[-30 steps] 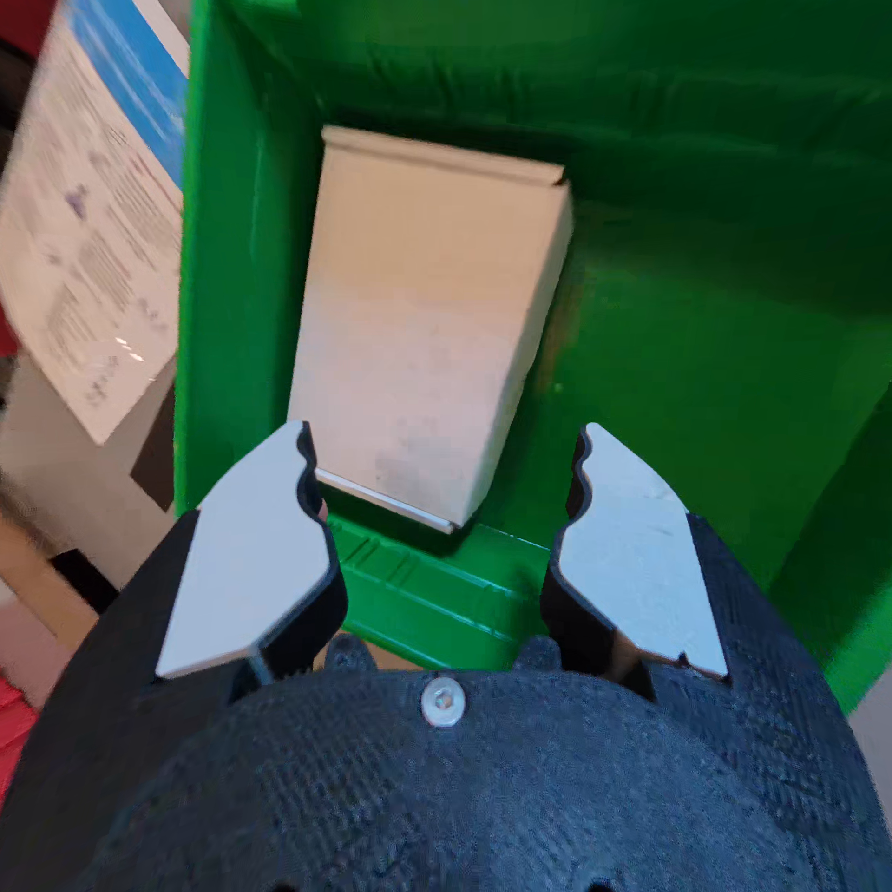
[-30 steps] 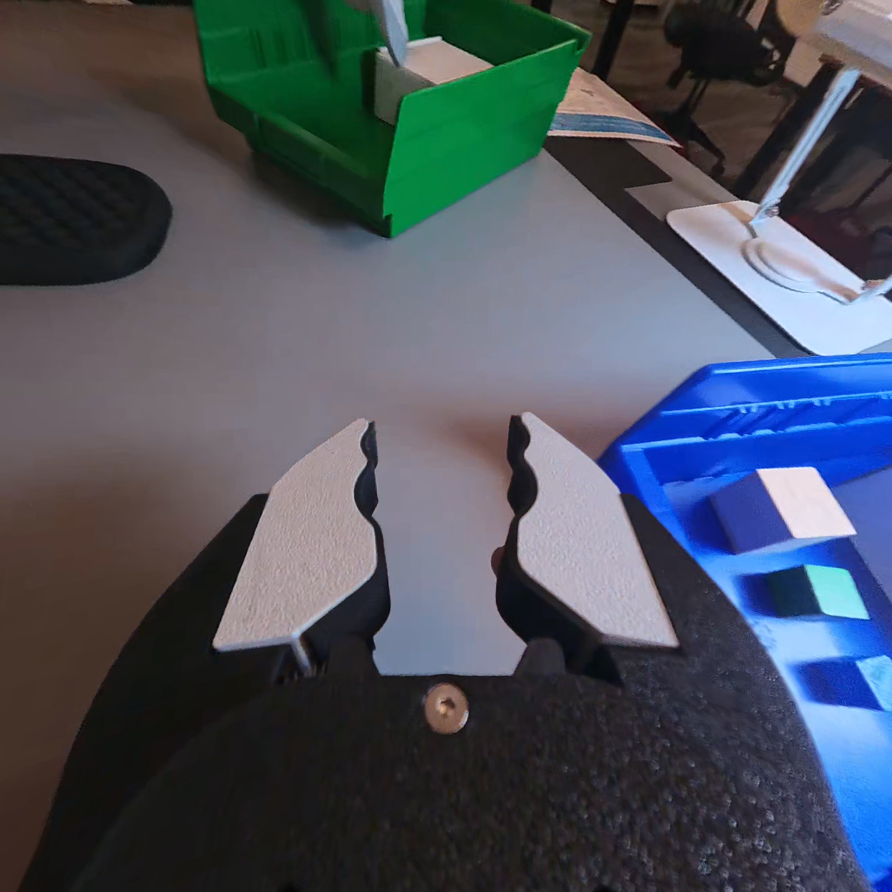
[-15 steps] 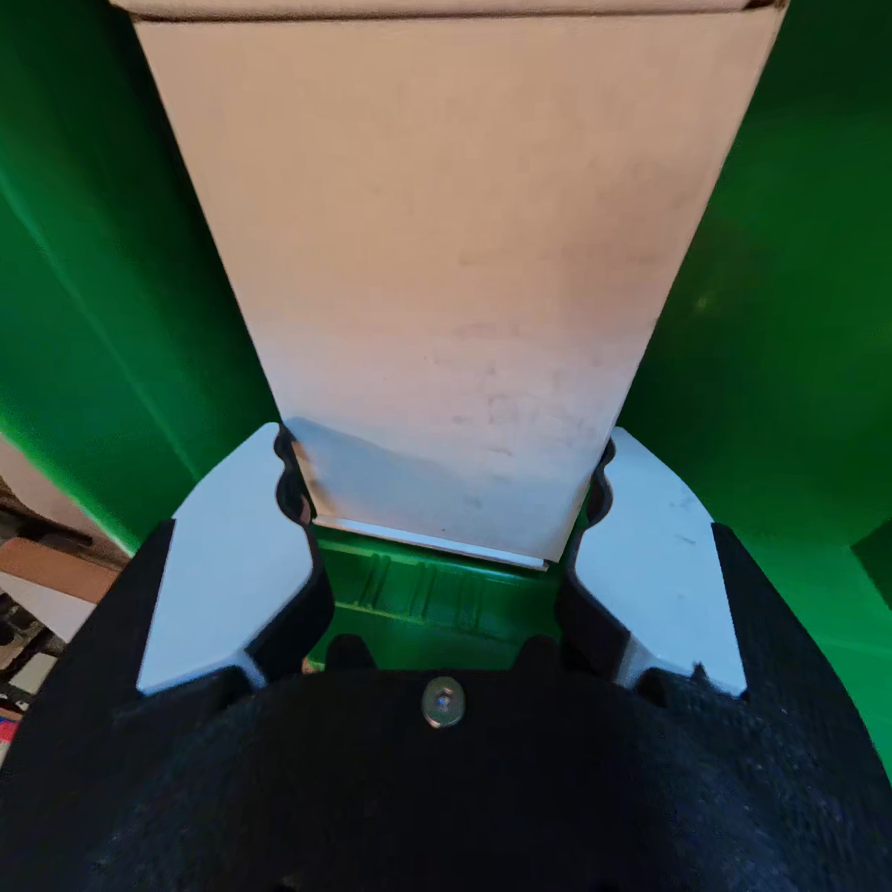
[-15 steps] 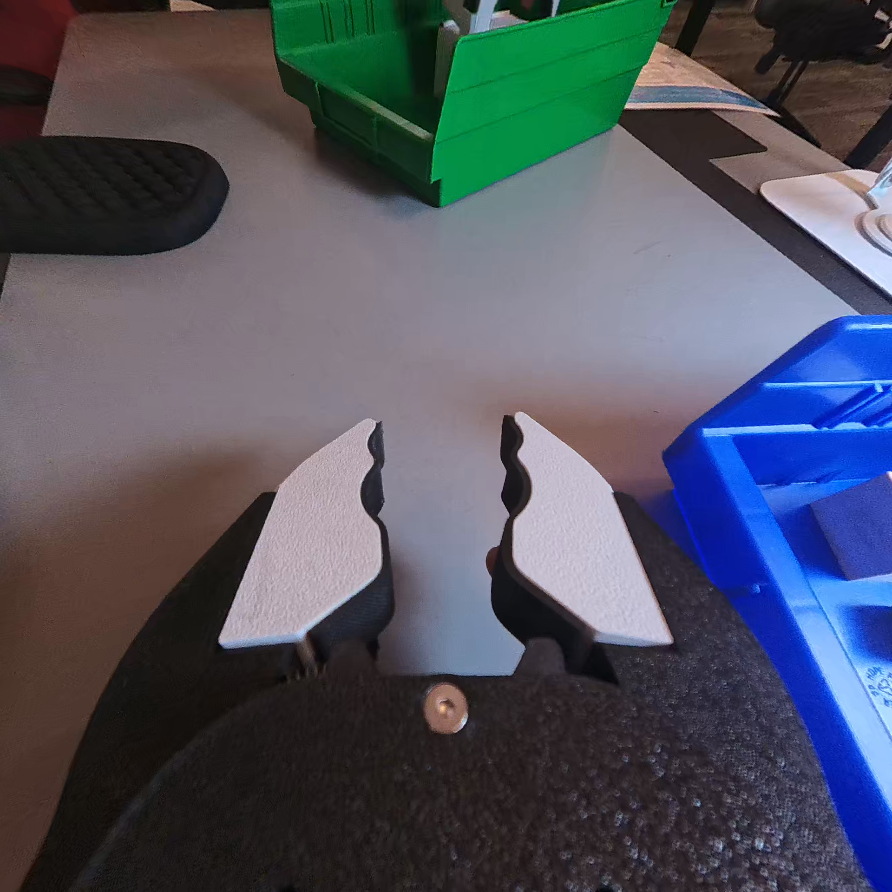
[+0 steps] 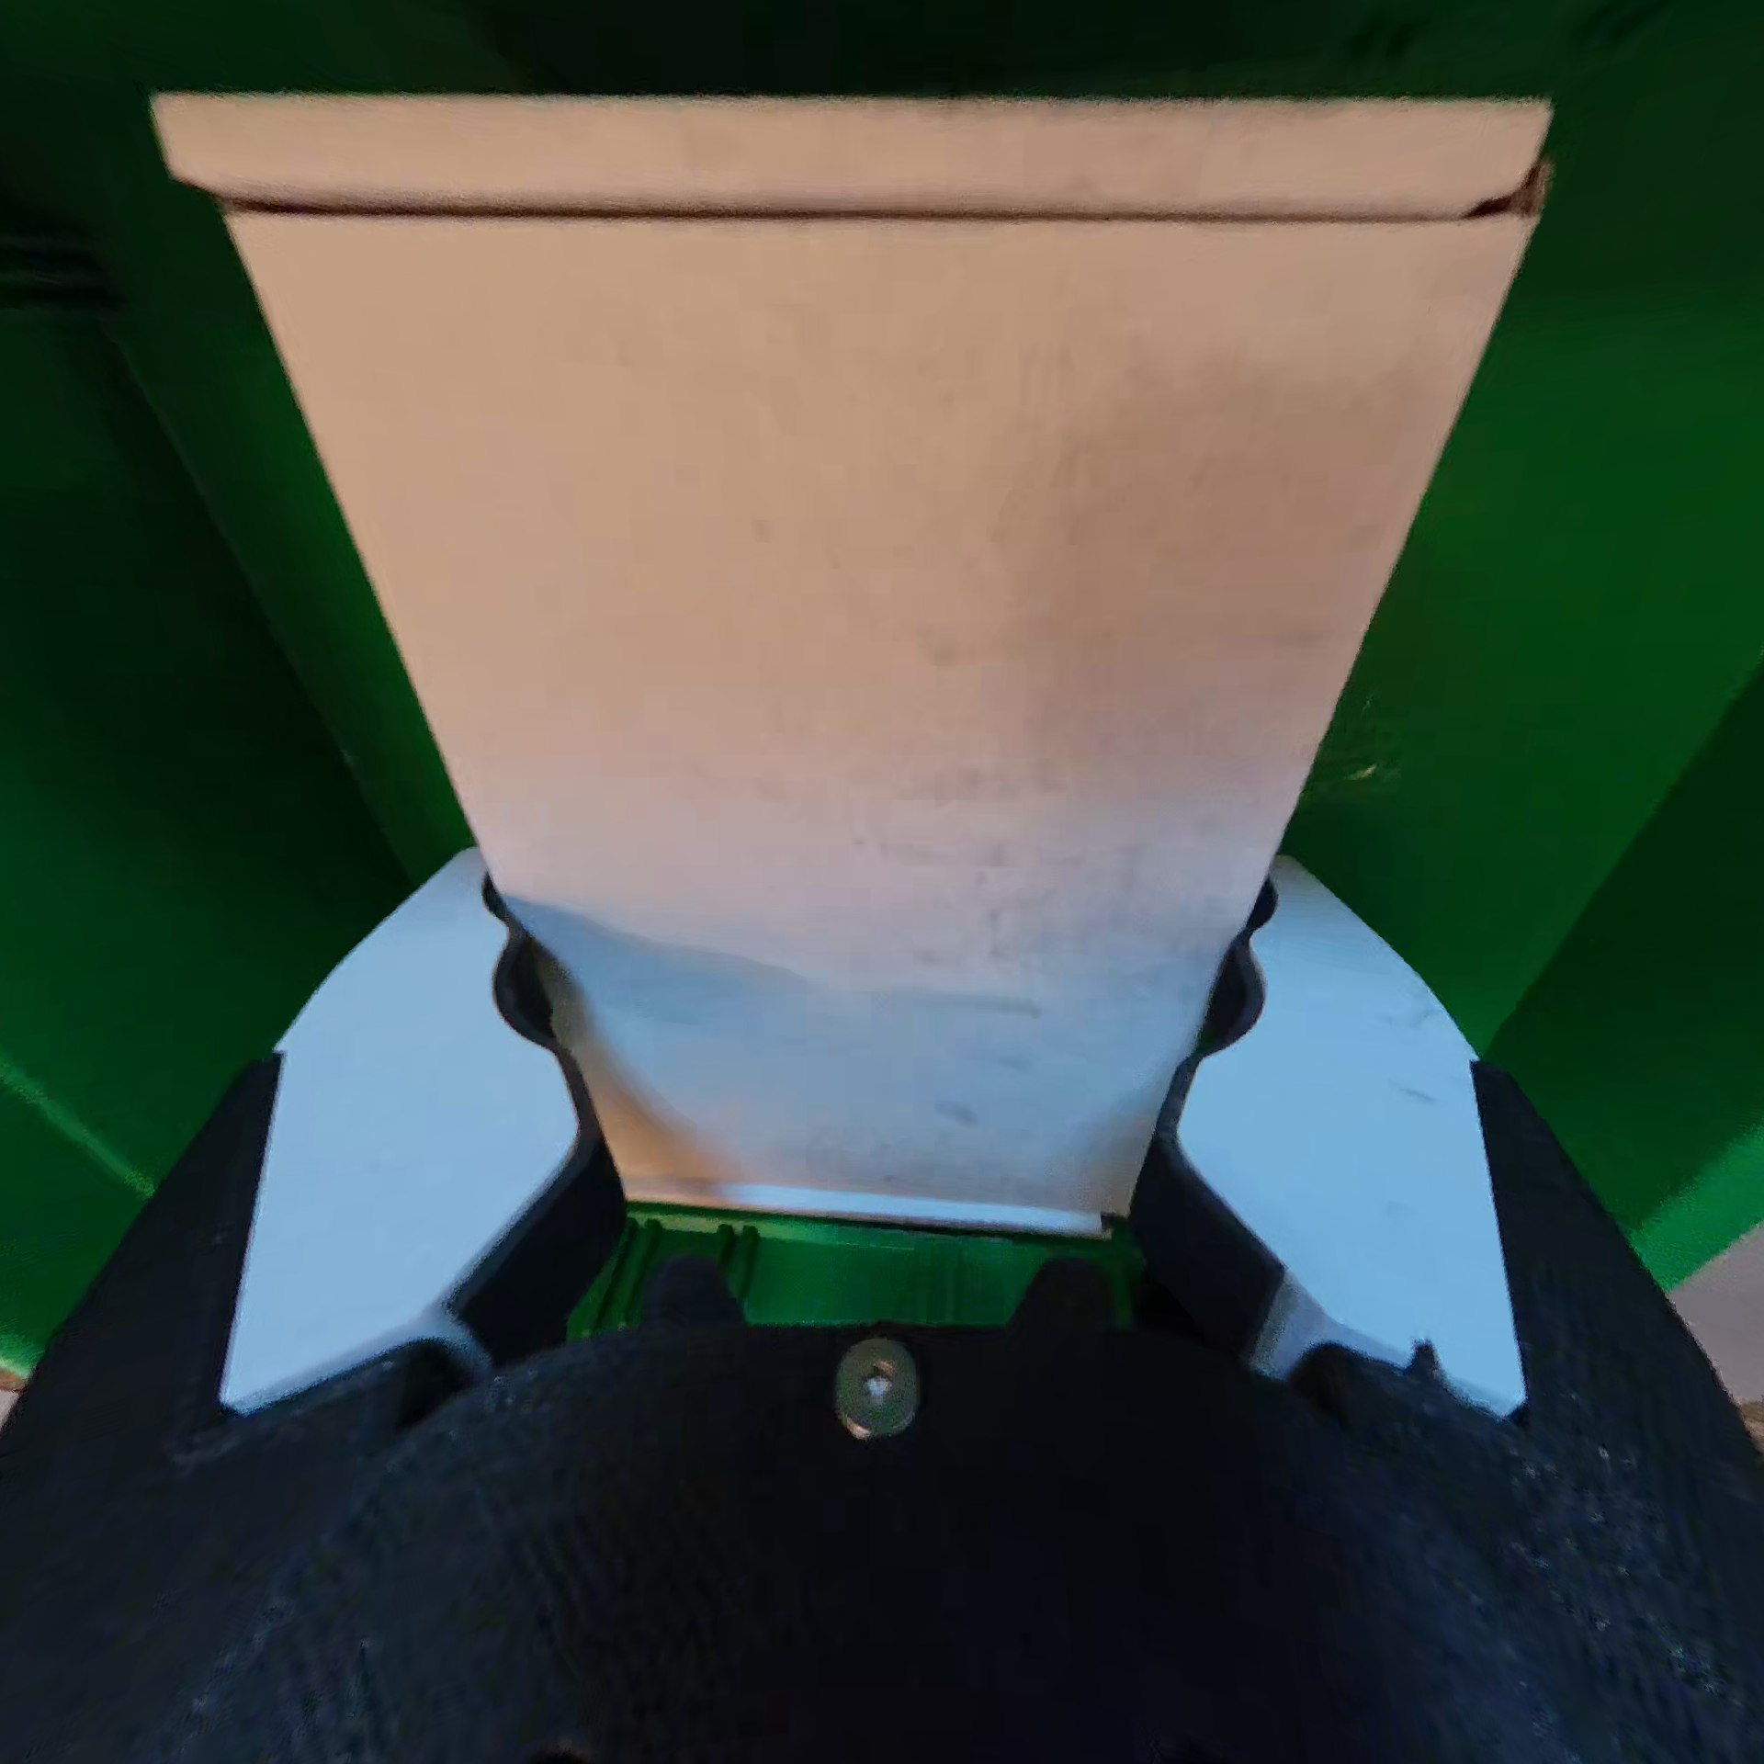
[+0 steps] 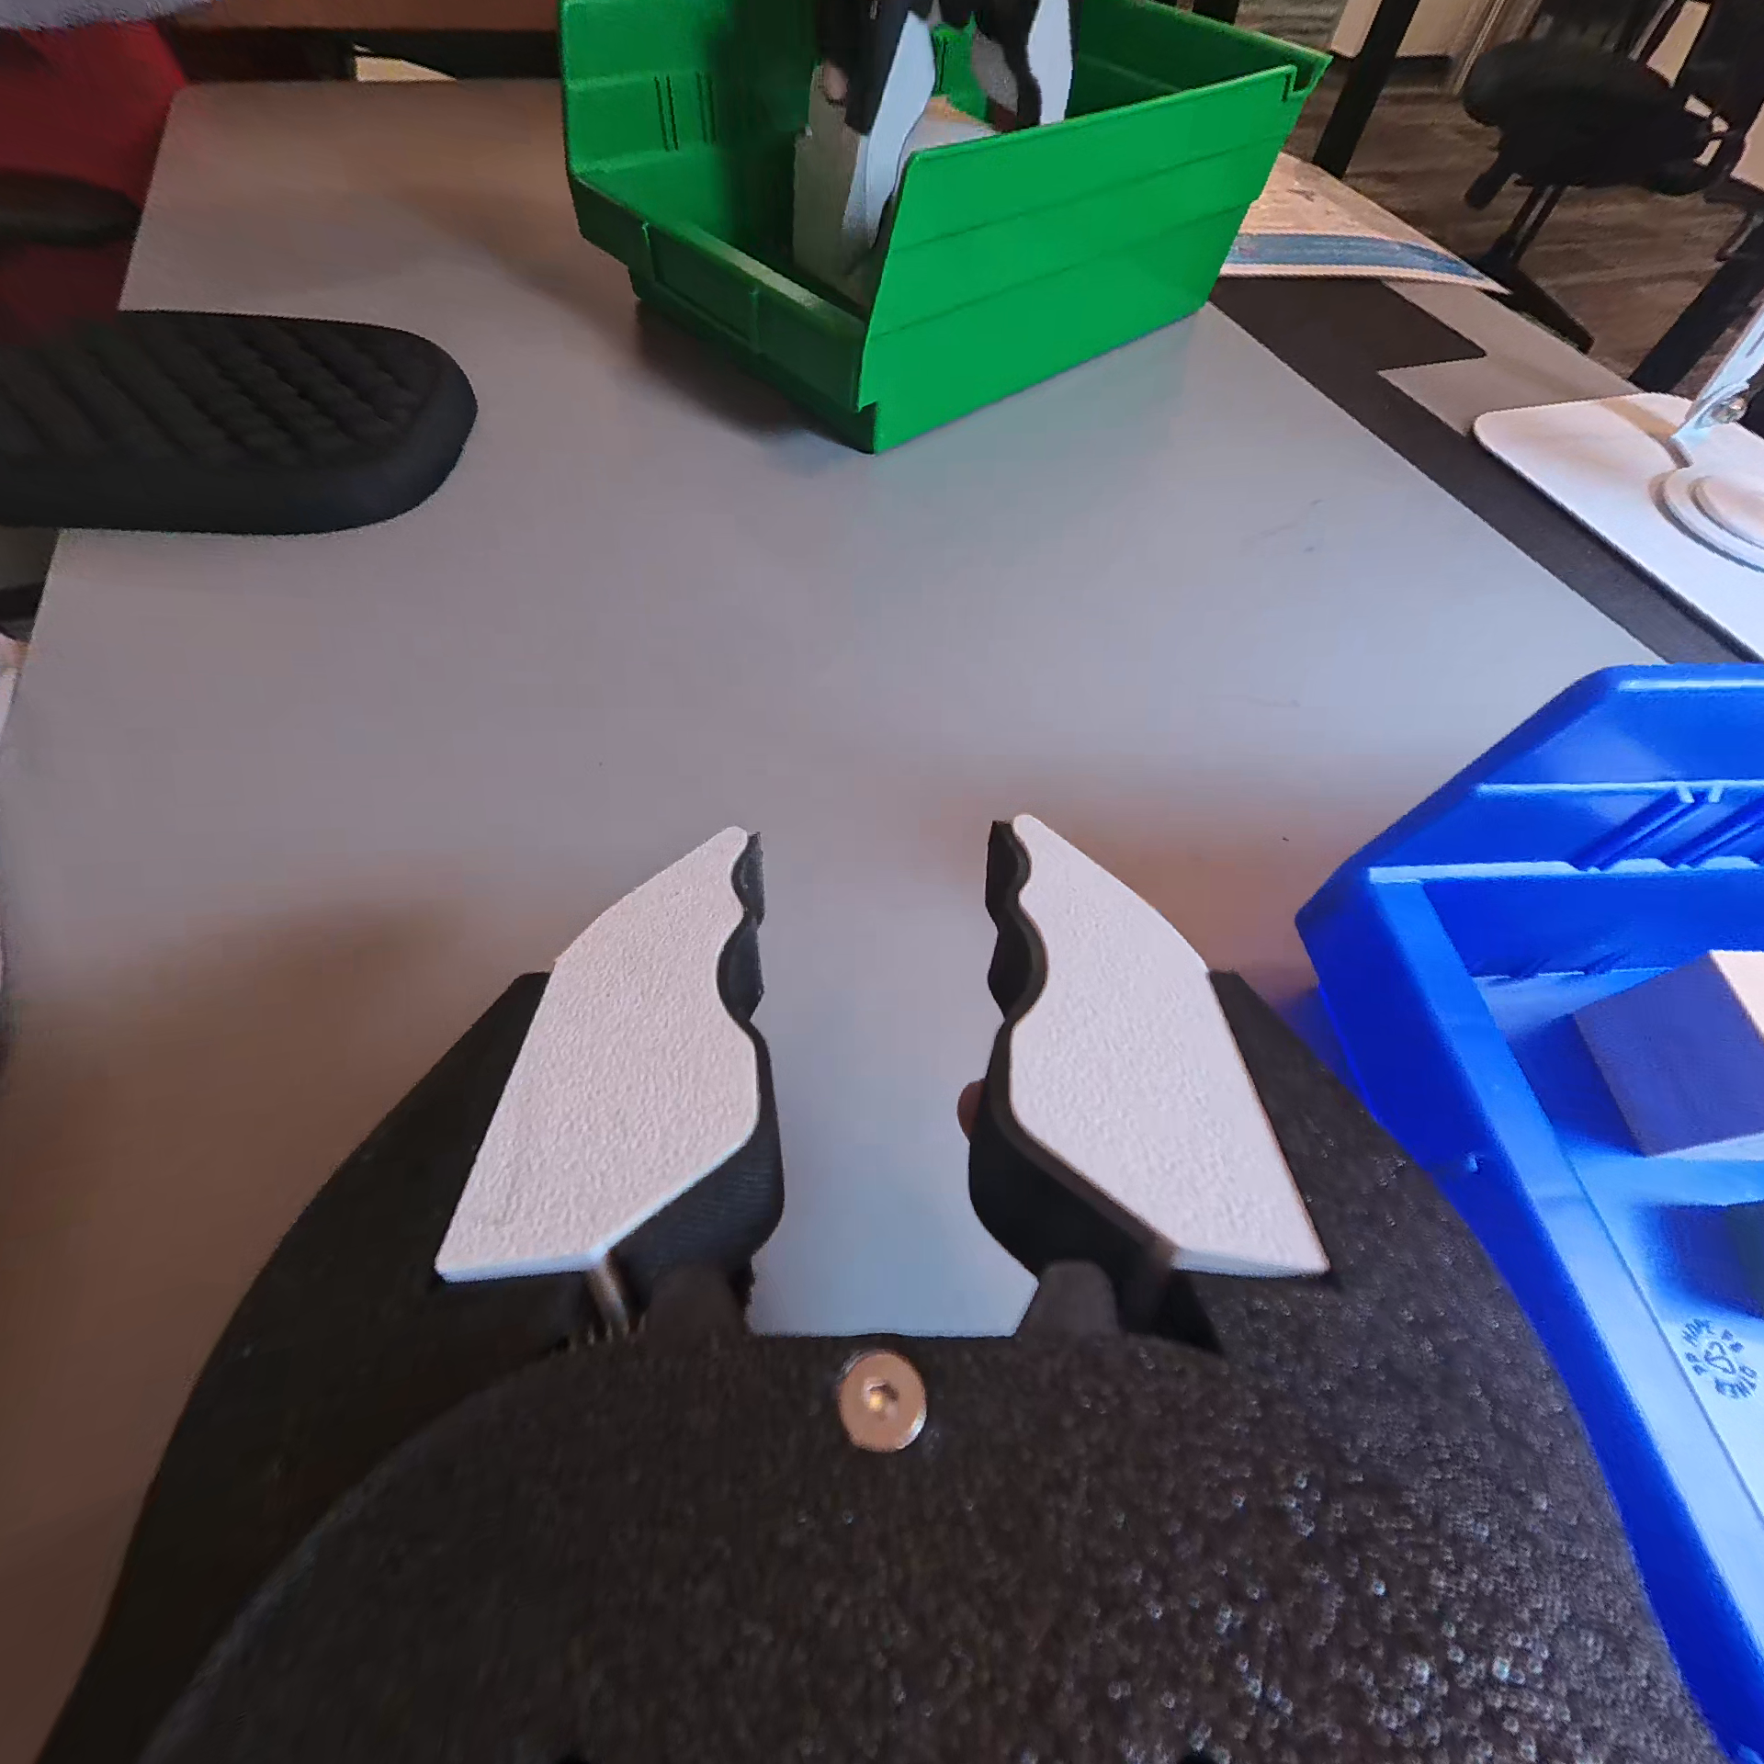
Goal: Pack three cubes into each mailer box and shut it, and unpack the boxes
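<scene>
A: Where does the left gripper sit?

B: Down inside the green bin. Its two fingers press against the left and right sides of a closed white mailer box, so the box is pinched between them. The box's near end reaches deep into the gap, close to the gripper's black body.

A: How does the box lie?

B: It stretches away from the camera with its lid flap at the far end, shut, a thin seam showing under the flap. Green walls rise on its left, right and far sides.

A: Does the other camera show the same thing?

B: Yes. At the far end of the grey table stands the green bin, and the left gripper reaches down into it from above, its pale fingers either side of the mailer box, which stands in the bin's near left part.

A: And the right gripper?

B: It hovers over the near middle of the table, fingers spread apart with bare tabletop between them, holding nothing.

A: What lies around it?

B: Just to its right is a blue bin with a dark blue cube inside. A black textured pad is at the far left, and a white stand base at the far right.
</scene>
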